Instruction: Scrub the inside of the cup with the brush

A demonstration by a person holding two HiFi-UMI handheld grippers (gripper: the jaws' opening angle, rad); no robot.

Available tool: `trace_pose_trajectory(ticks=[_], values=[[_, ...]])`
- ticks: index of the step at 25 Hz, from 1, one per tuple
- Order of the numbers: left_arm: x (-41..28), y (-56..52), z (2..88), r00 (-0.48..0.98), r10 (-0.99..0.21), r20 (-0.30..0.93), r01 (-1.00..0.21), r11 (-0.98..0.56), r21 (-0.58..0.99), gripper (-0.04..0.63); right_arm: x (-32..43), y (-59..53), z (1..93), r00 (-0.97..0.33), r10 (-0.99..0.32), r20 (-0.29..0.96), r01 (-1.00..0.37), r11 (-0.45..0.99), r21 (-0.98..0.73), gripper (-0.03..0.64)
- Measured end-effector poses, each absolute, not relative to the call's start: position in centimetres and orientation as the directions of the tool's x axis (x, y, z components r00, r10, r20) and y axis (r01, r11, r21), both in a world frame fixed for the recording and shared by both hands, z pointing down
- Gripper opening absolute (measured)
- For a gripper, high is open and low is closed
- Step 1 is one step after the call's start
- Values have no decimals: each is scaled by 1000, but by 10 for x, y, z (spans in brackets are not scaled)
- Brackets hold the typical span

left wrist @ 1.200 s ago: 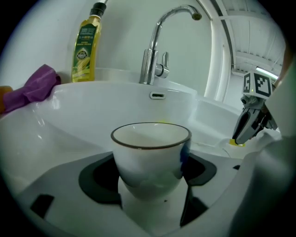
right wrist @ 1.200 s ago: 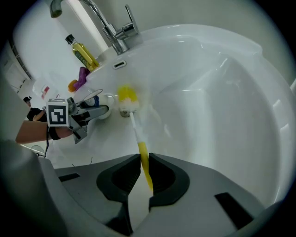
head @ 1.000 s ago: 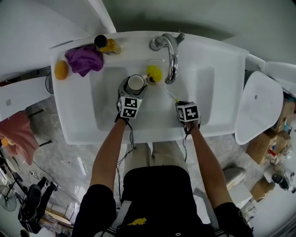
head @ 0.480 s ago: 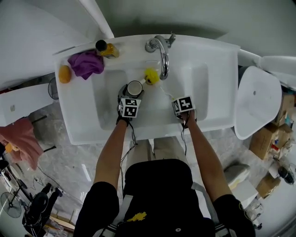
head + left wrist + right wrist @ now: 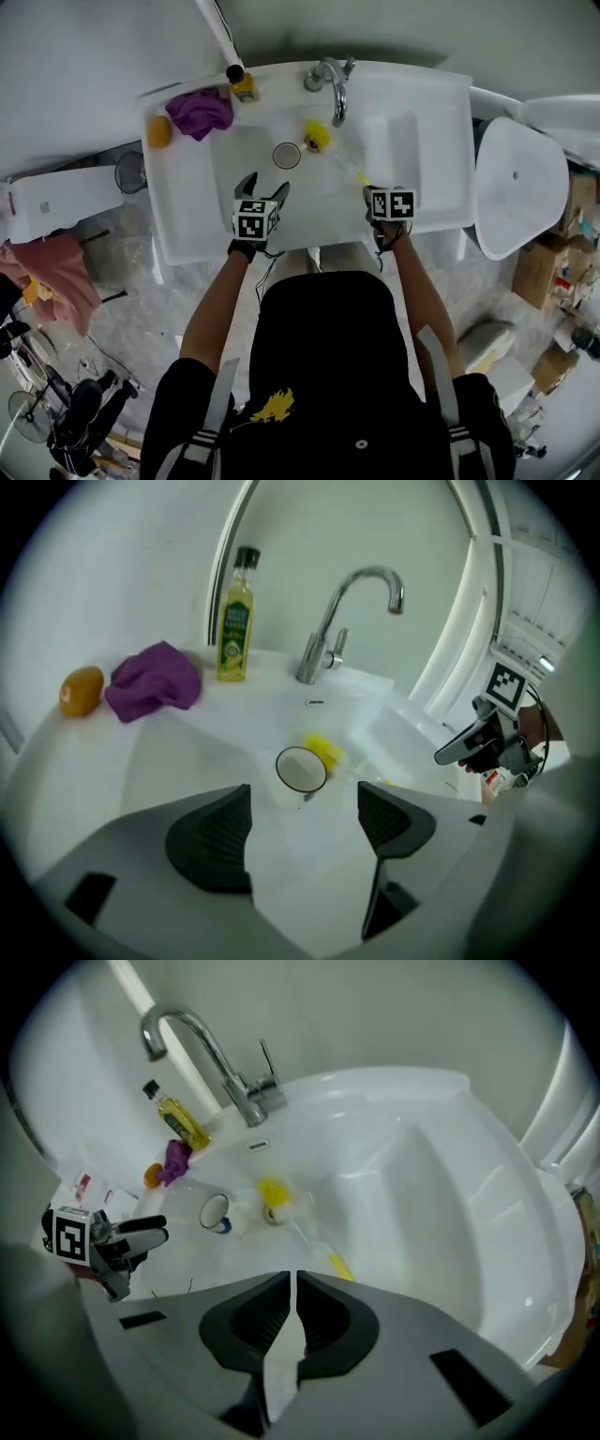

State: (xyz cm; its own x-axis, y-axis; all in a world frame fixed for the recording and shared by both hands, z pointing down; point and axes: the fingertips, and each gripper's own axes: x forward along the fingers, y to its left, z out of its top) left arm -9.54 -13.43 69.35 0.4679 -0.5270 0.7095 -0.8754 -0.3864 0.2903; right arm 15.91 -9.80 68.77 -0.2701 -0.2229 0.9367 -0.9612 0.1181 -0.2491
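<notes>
A white cup (image 5: 287, 156) stands upright in the sink basin (image 5: 253, 234), its mouth facing up, also seen as cup (image 5: 301, 770) and cup (image 5: 215, 1211). The brush (image 5: 316, 138) lies beside it, yellow head by the cup and thin handle (image 5: 314, 1246) running toward the basin's front right. My left gripper (image 5: 263, 187) hangs open above the front of the basin, short of the cup, with nothing between its pads (image 5: 211, 834). My right gripper (image 5: 293, 1321) has just been closing and is shut on nothing, lifted off the brush handle's end.
On the sink's back ledge sit a purple cloth (image 5: 200, 112), an orange fruit (image 5: 158, 131) and a bottle of yellow liquid (image 5: 242, 84). The chrome tap (image 5: 330, 80) arches over the basin's back. A white toilet (image 5: 520, 187) stands to the right.
The left gripper has let go of the cup and the right has let go of the brush handle. Both have risen and drawn back to the basin's front edge; the right jaws have shut.
</notes>
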Motion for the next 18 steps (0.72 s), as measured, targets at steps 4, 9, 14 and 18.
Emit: trace_pose_trajectory(ticks=[4, 9, 14, 18], values=[[-117, -111, 632, 513, -575, 637, -858, -327, 396, 231, 133, -89, 628, -304, -372, 877, -952, 146, -268, 38], [-107, -99, 578, 563, -595, 573, -826, -382, 415, 18, 105, -76, 567, -453, -491, 745, -891, 210, -403, 26], [-93, -88, 549, 560, -612, 559, -829, -400, 391, 18, 121, -63, 530, -429, -585, 688, -901, 218, -376, 26], [-79, -71, 524, 566, -632, 530, -824, -406, 396, 18, 136, -44, 515, -418, -610, 673, -908, 255, -333, 26]])
